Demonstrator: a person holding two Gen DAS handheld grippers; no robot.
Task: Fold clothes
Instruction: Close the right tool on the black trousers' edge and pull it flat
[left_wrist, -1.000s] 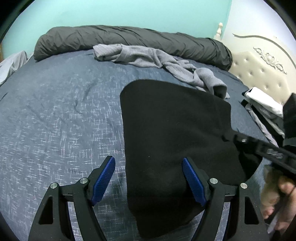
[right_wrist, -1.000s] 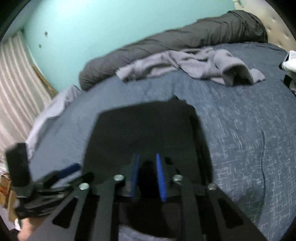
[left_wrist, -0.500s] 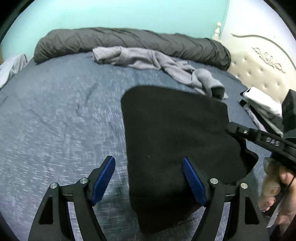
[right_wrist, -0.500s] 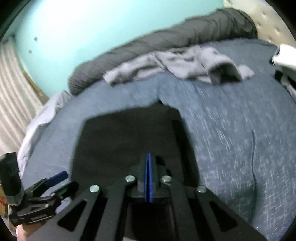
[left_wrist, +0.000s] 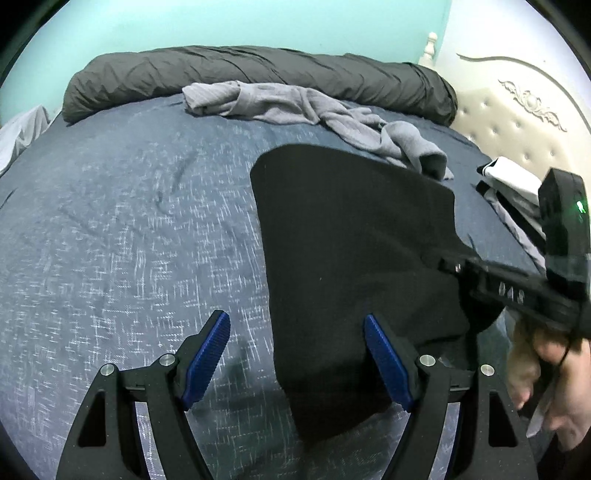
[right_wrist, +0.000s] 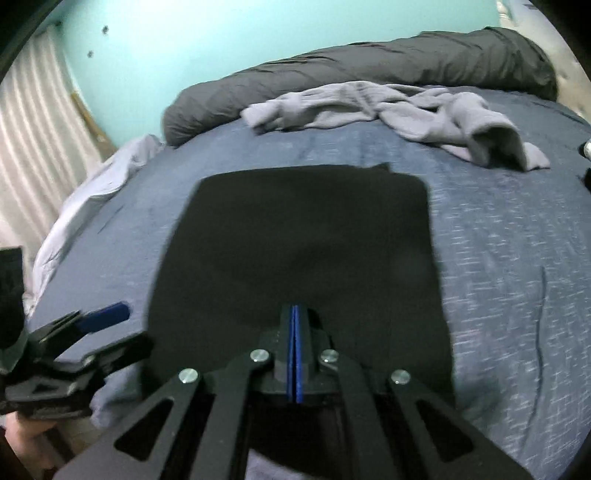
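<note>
A black garment (left_wrist: 351, 229) lies flat on the blue-grey bed cover (left_wrist: 129, 221), its near end hanging toward the bed's edge. My left gripper (left_wrist: 295, 319) is open and hovers over the garment's near left edge, one blue pad over the cover and one over the cloth. My right gripper (right_wrist: 294, 310) is shut, its blue pads pressed together on the black garment (right_wrist: 303, 240) at its near edge. In the left wrist view the right gripper (left_wrist: 452, 266) comes in from the right with cloth bunched at its tip. The left gripper (right_wrist: 107, 314) shows at lower left.
A crumpled grey garment (left_wrist: 314, 107) lies at the far side in front of a rolled dark duvet (left_wrist: 258, 74). Folded white and dark clothes (left_wrist: 513, 177) sit at the right by the cream headboard (left_wrist: 524, 122). A pale sheet (right_wrist: 103, 177) and a curtain (right_wrist: 37, 129) are at the left.
The right gripper's jaws, slightly apart around the black cloth a second ago, have closed on it. The left gripper has stayed open in about the same place.
</note>
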